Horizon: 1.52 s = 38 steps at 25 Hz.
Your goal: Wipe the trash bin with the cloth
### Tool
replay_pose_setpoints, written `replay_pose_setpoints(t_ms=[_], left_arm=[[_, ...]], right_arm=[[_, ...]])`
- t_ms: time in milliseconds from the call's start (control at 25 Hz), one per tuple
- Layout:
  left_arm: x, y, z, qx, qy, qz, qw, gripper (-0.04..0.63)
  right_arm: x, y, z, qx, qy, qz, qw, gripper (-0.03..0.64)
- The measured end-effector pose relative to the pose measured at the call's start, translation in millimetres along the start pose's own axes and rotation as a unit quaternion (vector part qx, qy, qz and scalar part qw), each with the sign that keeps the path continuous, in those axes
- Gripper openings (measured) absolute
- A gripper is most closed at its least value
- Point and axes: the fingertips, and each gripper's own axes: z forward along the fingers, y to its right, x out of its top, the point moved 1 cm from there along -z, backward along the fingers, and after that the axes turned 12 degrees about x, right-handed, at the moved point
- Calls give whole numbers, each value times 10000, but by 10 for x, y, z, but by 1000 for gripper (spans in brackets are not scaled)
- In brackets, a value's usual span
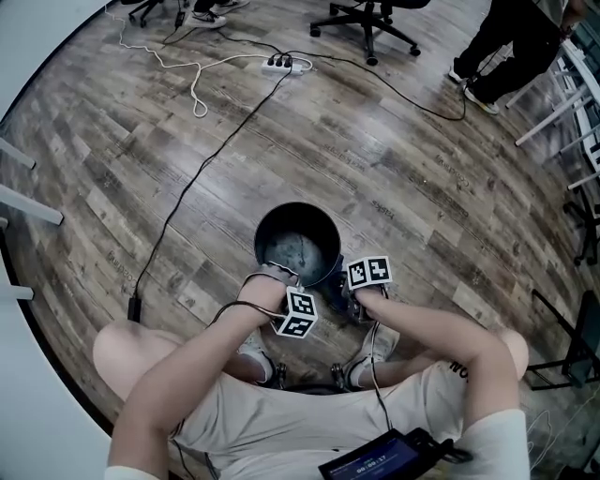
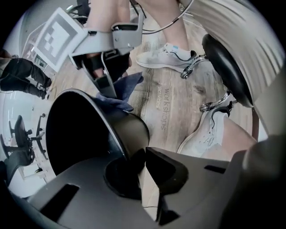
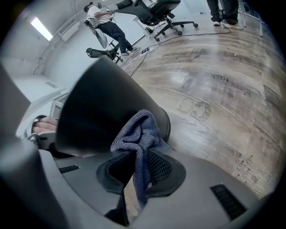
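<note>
A black trash bin point(image 1: 296, 242) stands open on the wood floor in front of the seated person. My left gripper point(image 1: 274, 275) points straight down at its near rim. In the left gripper view my left gripper point(image 2: 142, 156) is shut on the bin's rim point(image 2: 129, 134), one jaw inside and one outside. My right gripper point(image 1: 347, 289) is at the bin's right outer side. In the right gripper view it point(image 3: 138, 154) is shut on a bunched blue-grey cloth point(image 3: 139, 129) that lies against the bin's outer wall point(image 3: 103, 107). The cloth point(image 2: 119, 91) also shows in the left gripper view.
The person's shoes point(image 2: 165, 58) rest on the floor close behind the bin. A power strip point(image 1: 281, 65) with cables lies further off. An office chair point(image 1: 370, 19) and a standing person point(image 1: 511, 42) are at the far side. White table legs point(image 1: 23, 202) are at the left.
</note>
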Motion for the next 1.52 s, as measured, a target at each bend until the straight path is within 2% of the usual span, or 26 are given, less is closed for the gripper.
replay_pose_setpoints(t_ms=[320,480,560,720,840,1040,1200,1320,1400,1520], left_arm=[[131,-37,-14,-73,-116,-476,9988,35],[187,-60,3,-116,-228,-769,9967,35],[199,-78,7,-111,-194,-876,9959,35],[258,-103,-54,-265,197,-1217,9920,45],[223,-122,-124,-453,362,-1395,9885,100],[-43,-18,-80,-586,152,-971,9934,195],[-111,19,-5,-496,65,-688,9964,204],[-152,59,52,-312,-124,-321,9989,204],[-174,69,81,-172,-226,-56,9996,188],[-157,56,82,-49,-247,159,9996,66]], right_arm=[[-102,791,545,-419,56,289,9987,58],[-137,1033,724,-109,328,629,9974,58],[-127,1046,712,7,364,743,9966,58],[-98,924,535,-348,-29,546,9979,58],[4,675,277,-389,-110,439,9982,58],[128,125,-221,-222,-29,293,9993,58],[21,-304,-633,54,61,331,9994,58],[-39,-615,-751,333,177,369,9986,58],[-41,-744,-719,448,220,350,9981,58],[-24,-764,-581,434,202,295,9984,58]])
